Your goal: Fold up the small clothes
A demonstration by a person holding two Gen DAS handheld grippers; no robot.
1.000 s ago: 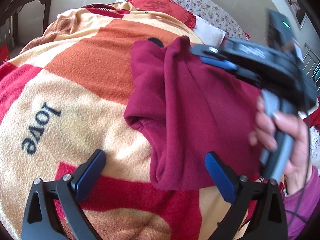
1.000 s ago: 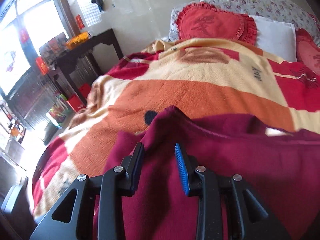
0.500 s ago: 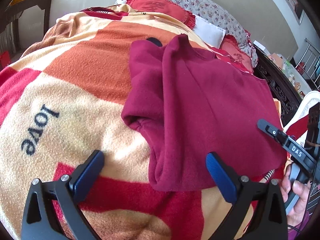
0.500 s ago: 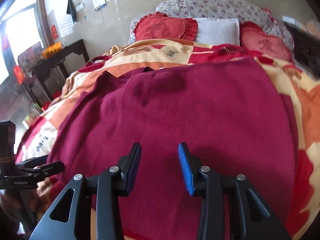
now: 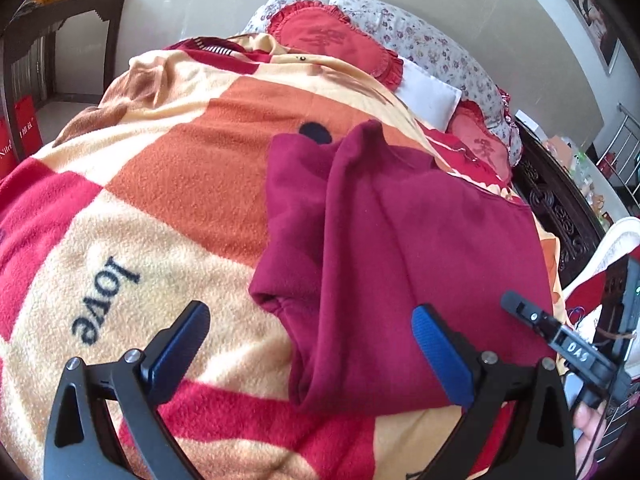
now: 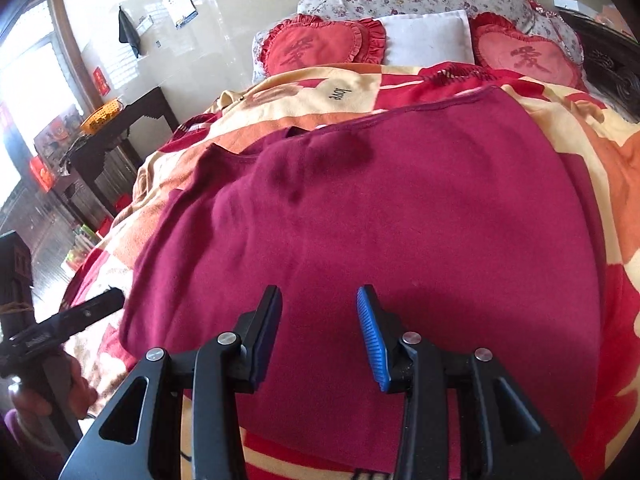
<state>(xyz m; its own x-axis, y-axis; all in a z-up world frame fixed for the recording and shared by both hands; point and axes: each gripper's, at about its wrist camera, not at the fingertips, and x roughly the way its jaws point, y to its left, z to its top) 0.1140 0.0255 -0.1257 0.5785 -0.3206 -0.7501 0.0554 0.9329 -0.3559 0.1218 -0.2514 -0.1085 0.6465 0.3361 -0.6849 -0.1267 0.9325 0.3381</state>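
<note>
- The left gripper (image 5: 310, 354) hangs above the bed with its jaws spread wide and nothing between them — one blue pad sits over the bare blanket, the other over the garment's near left corner.
- The right gripper (image 6: 318, 336) has its jaws parted to a moderate gap, gripping nothing, poised over the garment's near edge.
- Each gripper shows only partly in the other's view; the hand on the right one is cut off at the frame edge in the left wrist view.
- The maroon fleece garment (image 5: 400, 248) lies flat on the blanket (image 5: 168, 184), partly folded, with a sleeve or side panel doubled over along its left edge.
- Which end is collar and which is hem is hard to tell; its long axis runs from the near edge toward the pillows.
- The far edge ends short of the heart-shaped red cushions (image 6: 320, 46) and a white pillow (image 6: 426, 38).
- The blanket's near end drops out of frame below the fingers.
</note>
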